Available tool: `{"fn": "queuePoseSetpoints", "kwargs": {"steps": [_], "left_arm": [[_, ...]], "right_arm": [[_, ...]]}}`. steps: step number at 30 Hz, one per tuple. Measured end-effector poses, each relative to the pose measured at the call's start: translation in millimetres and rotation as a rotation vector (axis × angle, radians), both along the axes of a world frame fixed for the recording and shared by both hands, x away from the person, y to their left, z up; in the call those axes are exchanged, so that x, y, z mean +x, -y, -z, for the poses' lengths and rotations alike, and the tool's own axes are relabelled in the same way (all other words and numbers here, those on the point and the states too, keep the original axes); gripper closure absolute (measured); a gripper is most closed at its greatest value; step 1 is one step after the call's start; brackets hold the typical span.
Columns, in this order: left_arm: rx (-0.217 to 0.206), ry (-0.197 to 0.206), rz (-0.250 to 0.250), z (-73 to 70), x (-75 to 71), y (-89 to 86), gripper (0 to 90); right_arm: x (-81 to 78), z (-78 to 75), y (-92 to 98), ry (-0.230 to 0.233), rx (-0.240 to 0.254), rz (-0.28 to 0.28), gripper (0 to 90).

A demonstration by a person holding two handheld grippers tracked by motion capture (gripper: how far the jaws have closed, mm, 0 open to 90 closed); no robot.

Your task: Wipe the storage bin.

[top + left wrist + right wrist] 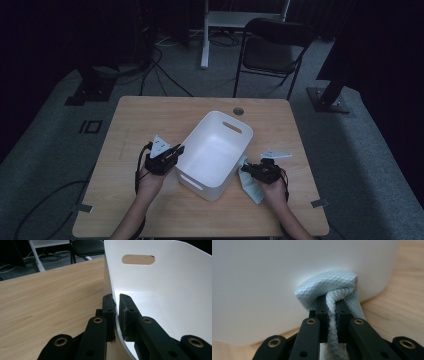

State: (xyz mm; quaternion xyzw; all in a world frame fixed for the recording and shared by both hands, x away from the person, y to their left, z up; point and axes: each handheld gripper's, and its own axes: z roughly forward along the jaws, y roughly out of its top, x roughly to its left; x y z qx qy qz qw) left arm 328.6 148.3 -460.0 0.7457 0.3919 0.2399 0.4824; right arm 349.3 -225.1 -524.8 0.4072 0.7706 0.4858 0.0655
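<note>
Right, live at the wooden table (150, 115): white plastic bin (215, 150) sits mid-table, turned on a diagonal, long axis running approx 1 o'clock to 7 o'clock, slot handles in both short ends. Bin interior looks bare white from the high view.

Left gripper (170, 154) comes in at the bin's 9 o'clock side and it's clamped on the rim. The left gripper view (115, 315) confirms: bin wall (162, 295) runs straight btwn the two black jaws, one pad outside, one inside, both pressing the thin white plastic. Jaws narrow, holding the bin's edge. Far slot handle (138, 259) visible at 12 o'clock in that view, table wood showing thru it.

Right gripper (248, 169) is at the bin's 4 o'clock side, low, down by the tabletop. It's pinching a pale blue cloth (251, 185), which trails along the table toward 5 o'clock under the hand. The right gripper view (331, 312) shows it close: a fold of waffle-textured cloth (329, 285) squeezed btwn the jaws, bunched into a wad ahead of the tips, and that wad is pushed up against the bin's outer wall (274, 277), touching it. Jaws nearly together, w/ only cloth in the gap.

Behind the table at 12 o'clock: black folding chair (272, 50) on grey carpet.
</note>
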Motion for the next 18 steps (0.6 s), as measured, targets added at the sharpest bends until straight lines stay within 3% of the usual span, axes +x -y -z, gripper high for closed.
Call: {"fn": "queuePoseSetpoints", "kwargs": {"steps": [10,12,18], "left_arm": [[0.012,0.009,-0.008,0.4,-1.2,2.4,84.7],[0.013,0.01,0.0,0.4,-1.0,2.2,84.7],[0.008,0.012,0.005,0.8,-1.0,2.2,84.5]], "right_arm": [[-27.7,-42.5,-3.5,0.149,0.122,-0.061,84.1],[-28.0,-45.3,-5.0,0.16,0.104,-0.062,84.1],[-25.3,-40.5,-4.1,0.14,0.112,-0.055,84.0]]}}
